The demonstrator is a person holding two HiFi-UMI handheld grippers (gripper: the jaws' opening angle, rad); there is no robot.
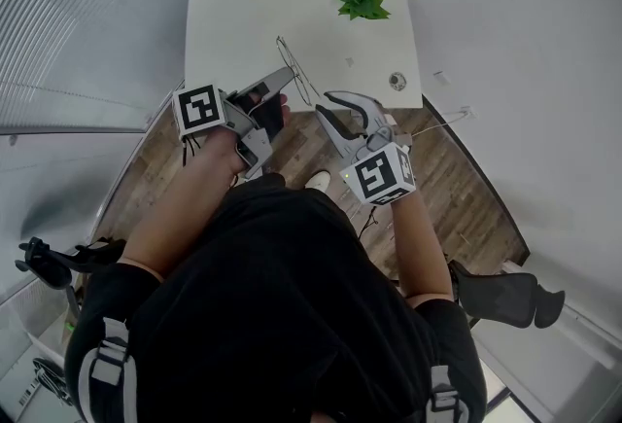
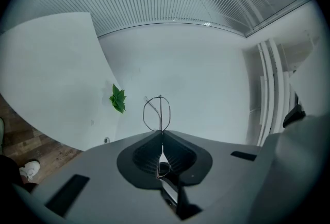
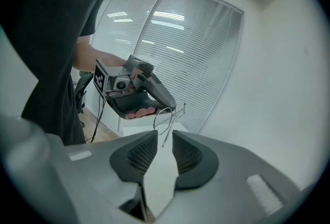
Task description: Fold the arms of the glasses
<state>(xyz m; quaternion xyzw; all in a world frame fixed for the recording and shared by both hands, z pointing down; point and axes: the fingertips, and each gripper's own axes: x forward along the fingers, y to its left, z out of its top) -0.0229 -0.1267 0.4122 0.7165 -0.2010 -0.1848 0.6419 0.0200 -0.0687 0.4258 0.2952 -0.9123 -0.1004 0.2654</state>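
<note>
The left tongs [image 2: 161,134] clench the wire-rimmed glasses [image 2: 161,115] in mid-air, rims poking past their tips. The right tongs [image 3: 165,140] gape, released, a glasses arm just ahead. Folding seems underway; next, nudge it inward.

Black short-sleeved shirt [image 1: 282,295], with grey left gripper [image 1: 288,74] and right gripper [image 1: 324,104].

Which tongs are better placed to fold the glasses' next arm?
Probably right. The left tongs are shut on the glasses, steadying them; the right tongs stand open with an arm tip between them.
</note>
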